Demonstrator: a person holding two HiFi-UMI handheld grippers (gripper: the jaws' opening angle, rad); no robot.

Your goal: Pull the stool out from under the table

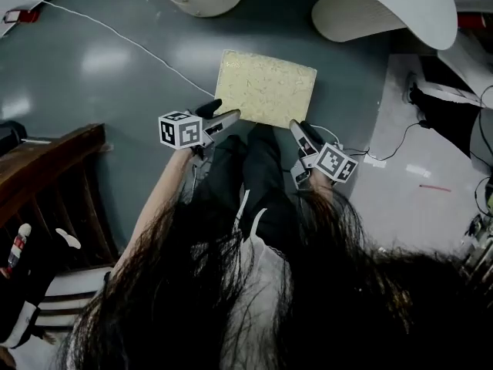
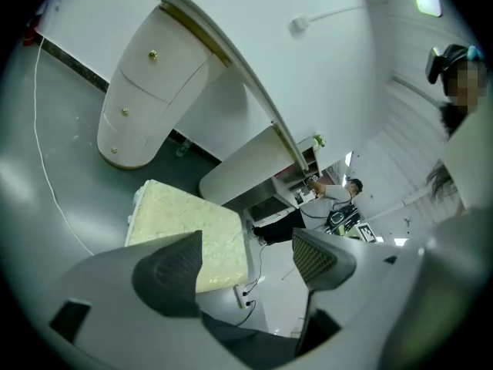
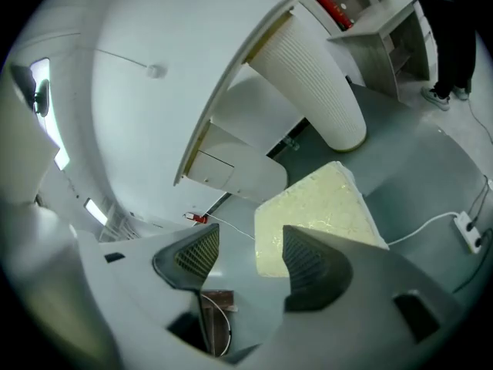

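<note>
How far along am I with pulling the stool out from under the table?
Done, it seems: the stool stands on open floor, clear of the white table. In hand: the left hand-held gripper and right hand-held gripper sit at its near corners, jaws apart, gripping nothing. Left: probably only backing the grippers away, unless it should come further out.

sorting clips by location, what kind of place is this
Most likely an indoor lab or studio furnished like a room: a white curved table, a cushioned stool on a glossy grey floor, a loose cable and power strip, and a person working in the background.
</note>
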